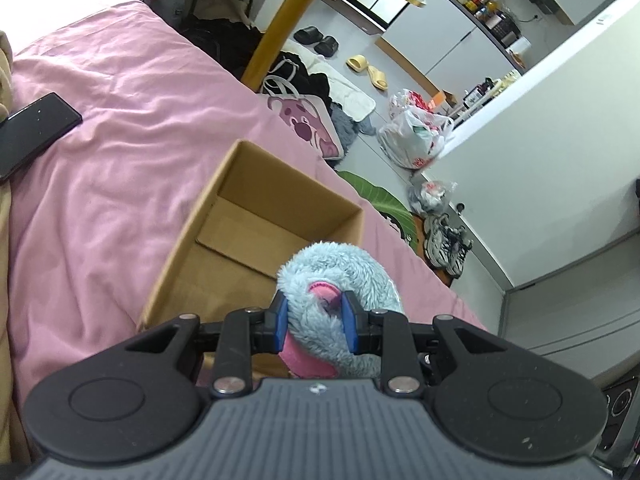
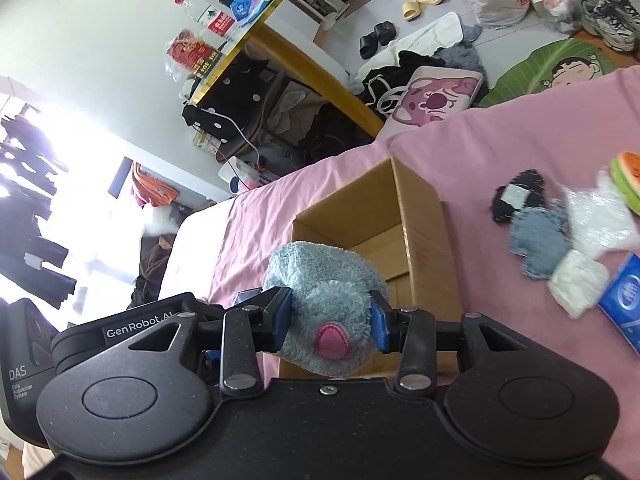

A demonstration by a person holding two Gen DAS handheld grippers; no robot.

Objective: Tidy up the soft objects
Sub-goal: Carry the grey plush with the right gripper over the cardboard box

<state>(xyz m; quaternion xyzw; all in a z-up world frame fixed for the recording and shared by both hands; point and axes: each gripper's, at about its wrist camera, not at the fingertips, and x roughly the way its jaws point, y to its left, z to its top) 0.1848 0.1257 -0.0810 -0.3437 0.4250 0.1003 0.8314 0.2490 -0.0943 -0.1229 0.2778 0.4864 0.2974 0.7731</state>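
You have a fluffy light-blue plush (image 1: 340,276) with pink patches clamped from both sides, and it hangs over the near end of the open cardboard box (image 1: 256,216), above its bare brown floor. Your left tool (image 1: 314,322) is clenched on the plush, its blue pads (image 1: 280,324) pressed into the fur on either side of a pink fold. Your right tool (image 2: 332,322) is likewise clenched on the same plush (image 2: 324,292), blue pads (image 2: 378,326) sunk into the pile, with a round pink patch facing the camera just below the grip. In the right wrist view, the left tool's black body shows just beside the plush on the left.

The box (image 2: 420,216) sits on the pink bedsheet (image 1: 120,120), flaps up, nothing visible inside it. In the right wrist view, a cluster of soft things lies on the sheet well to the side of the box: a black fabric piece (image 2: 516,196), a denim patch (image 2: 540,244), a white crinkly bundle (image 2: 600,212), a white folded cloth (image 2: 576,284), a blue tissue pack (image 2: 626,304), and a watermelon-slice toy (image 2: 628,180) at the frame edge. A dark phone (image 1: 36,132) rests on the sheet in the left wrist view, apart from the box. Beyond the bed edge the floor holds slippers, bags and shoes.
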